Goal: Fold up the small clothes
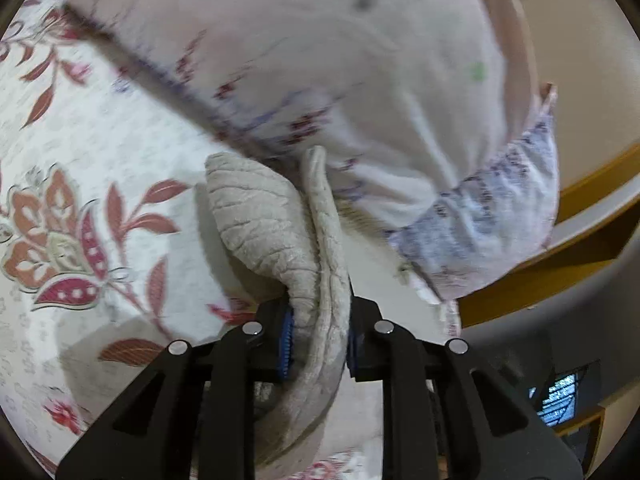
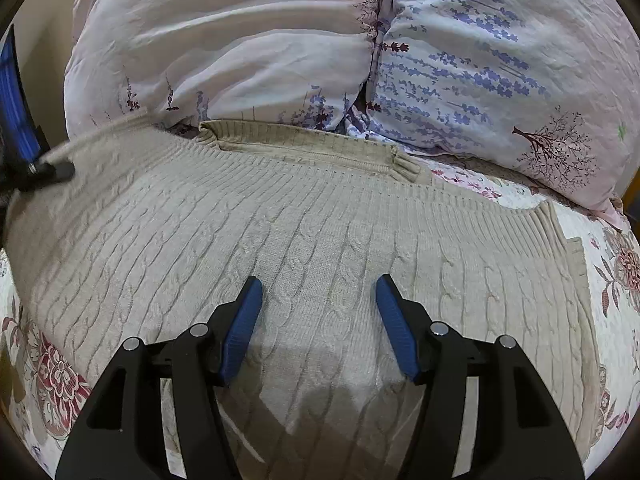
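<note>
Left tool [image 1: 318, 344] clamped tight on a bunched edge of the beige cable-knit sweater [image 2: 304, 248], blue pads [image 1: 287, 340] pressing the fold from both sides, fabric rising ahead of the tips in 2 thick layers. Gripped there, most likely, to carry a sleeve or side edge inward over the body for a first fold. Right tool [image 2: 318, 320] hovering partly open above the middle of the sweater, nothing between its pads [image 2: 242, 328], probably waiting to pin the knit flat or to take the opposite edge. Sweater itself spread across the bed [image 2: 616, 280], neckline away from the right tool, hem nearest it. Left tool also visible far to the left of the right tool, at the sweater's raised corner. Directly beyond the neckline, 2 pillows [image 2: 248, 52] with lavender print, crowding the far edge and touching or nearly touching the collar. Close in front of the left tool, the same pillow bulk, likely to snag a wide sweep. Floral bedspread [image 1: 100, 184] underneath, soft and apt to drag with the knit.
</note>
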A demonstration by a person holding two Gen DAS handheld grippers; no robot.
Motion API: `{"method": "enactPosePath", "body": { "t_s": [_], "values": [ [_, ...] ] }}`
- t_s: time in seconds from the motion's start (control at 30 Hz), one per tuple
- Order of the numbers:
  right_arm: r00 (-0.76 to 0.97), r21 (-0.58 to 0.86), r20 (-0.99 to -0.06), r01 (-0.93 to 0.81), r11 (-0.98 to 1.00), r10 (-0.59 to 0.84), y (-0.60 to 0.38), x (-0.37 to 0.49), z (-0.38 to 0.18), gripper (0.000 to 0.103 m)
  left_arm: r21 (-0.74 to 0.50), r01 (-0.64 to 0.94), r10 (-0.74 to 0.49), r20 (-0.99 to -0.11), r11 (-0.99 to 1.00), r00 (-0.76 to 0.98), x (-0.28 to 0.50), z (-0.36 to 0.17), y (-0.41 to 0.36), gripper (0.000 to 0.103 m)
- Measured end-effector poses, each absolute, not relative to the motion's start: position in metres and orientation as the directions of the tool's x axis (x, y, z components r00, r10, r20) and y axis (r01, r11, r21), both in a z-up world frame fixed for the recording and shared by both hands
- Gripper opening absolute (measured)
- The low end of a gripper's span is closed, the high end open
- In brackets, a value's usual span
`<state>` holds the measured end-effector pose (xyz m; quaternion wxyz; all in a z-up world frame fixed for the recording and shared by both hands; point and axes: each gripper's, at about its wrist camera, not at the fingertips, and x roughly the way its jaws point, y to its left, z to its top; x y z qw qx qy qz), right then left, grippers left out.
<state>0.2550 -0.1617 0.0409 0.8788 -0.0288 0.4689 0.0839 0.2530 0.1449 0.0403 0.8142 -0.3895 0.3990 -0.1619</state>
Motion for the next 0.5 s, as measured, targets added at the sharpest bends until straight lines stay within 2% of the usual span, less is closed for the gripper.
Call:
{"method": "enactPosePath", "body": {
  "t_s": [0.1,0.2,0.33,0.4,0.5],
  "values": [
    [0.553,0.018,-0.826,-0.178,0.984,0.115,-0.160,0.255,0.040,0.062,-0.797,0.010,-0.610,-0.454,0.604,0.649,0.249,0.057,0.133,0.019],
    [0.542,0.072,-0.826,-0.177,0.982,0.158,-0.170,0.254,0.045,0.061,-0.821,0.073,-0.652,-0.392,0.566,0.648,0.247,0.072,0.112,0.018],
    [0.584,0.195,-0.782,-0.098,0.976,0.215,-0.210,0.234,0.059,0.062,-0.831,0.164,-0.712,-0.333,0.531,0.619,0.251,0.091,0.068,0.018],
    [0.613,0.229,-0.763,-0.041,0.973,0.205,-0.238,0.218,0.063,0.068,-0.836,0.192,-0.736,-0.314,0.513,0.599,0.256,0.096,0.050,0.018],
    [0.632,0.253,-0.754,0.029,0.967,0.179,-0.274,0.204,0.065,0.069,-0.842,0.237,-0.777,-0.291,0.485,0.558,0.261,0.100,0.014,0.018]
  ]
}}
